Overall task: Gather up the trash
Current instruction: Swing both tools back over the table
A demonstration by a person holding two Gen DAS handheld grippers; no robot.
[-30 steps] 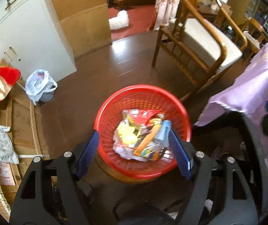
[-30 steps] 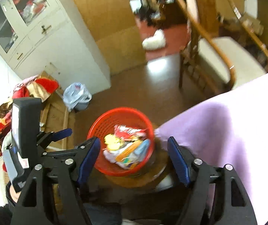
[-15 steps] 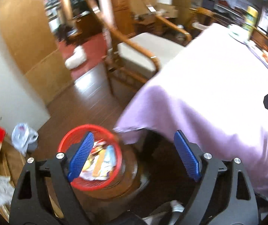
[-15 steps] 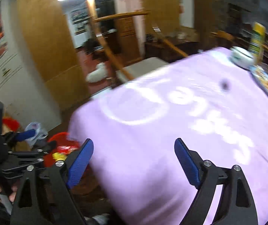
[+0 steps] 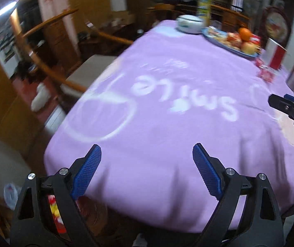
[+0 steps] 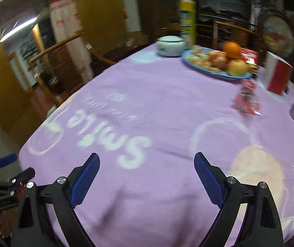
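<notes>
Red basket (image 5: pixel 53 212) shows only beside left tool (image 5: pixel 147 170).

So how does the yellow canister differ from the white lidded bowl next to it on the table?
The yellow canister is tall and narrow, while the white lidded bowl is low and wide. The canister is bright yellow with a printed label; the bowl is plain white. The canister rises well above the bowl. Both stand upright at the far end of the purple tablecloth, beside the blue fruit plate.
</notes>
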